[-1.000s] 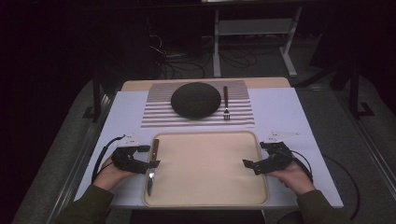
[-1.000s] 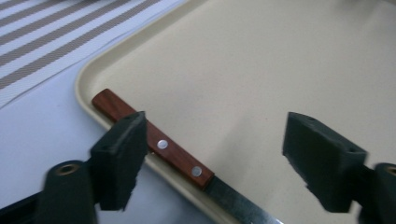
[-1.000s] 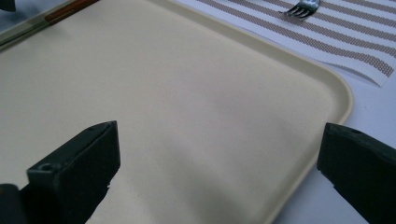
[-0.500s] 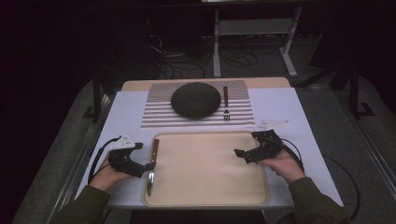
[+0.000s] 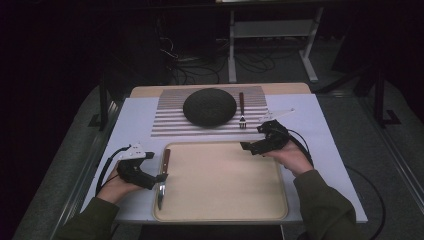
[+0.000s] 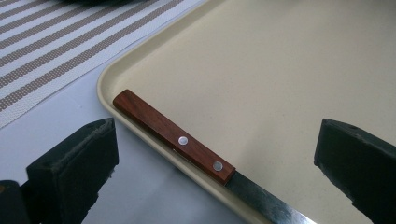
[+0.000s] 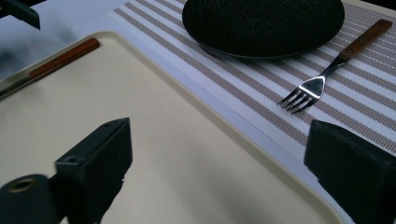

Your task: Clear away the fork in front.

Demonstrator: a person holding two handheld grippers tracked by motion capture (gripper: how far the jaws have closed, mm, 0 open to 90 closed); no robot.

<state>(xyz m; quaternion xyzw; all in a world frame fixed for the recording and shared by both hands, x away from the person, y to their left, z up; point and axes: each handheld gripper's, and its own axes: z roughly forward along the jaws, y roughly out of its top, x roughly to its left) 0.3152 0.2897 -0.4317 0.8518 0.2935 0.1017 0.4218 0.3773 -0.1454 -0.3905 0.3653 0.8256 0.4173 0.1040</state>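
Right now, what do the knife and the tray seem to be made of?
Knife: the handle looks like reddish-brown wood with a smooth finish, visible grain and two metal rivets; the blade looks like dull grey steel. Tray: probably plastic, cream and matte, with a moulded rounded rim; the look leaves the exact material open.

Three camera views of one bench: one fixed overhead, two riding on the tongs.

The high view looks forward and down from the person's side, taking in the whole bench (image 5: 135, 115) from afar. The left gripper view sits low and close over the tray's (image 6: 261, 70) left rim, facing the knife (image 6: 175, 136). The right gripper view, equally close, looks across the tray toward the fork (image 7: 322, 74) and dark plate (image 7: 264, 23). All three share the tray and knife.
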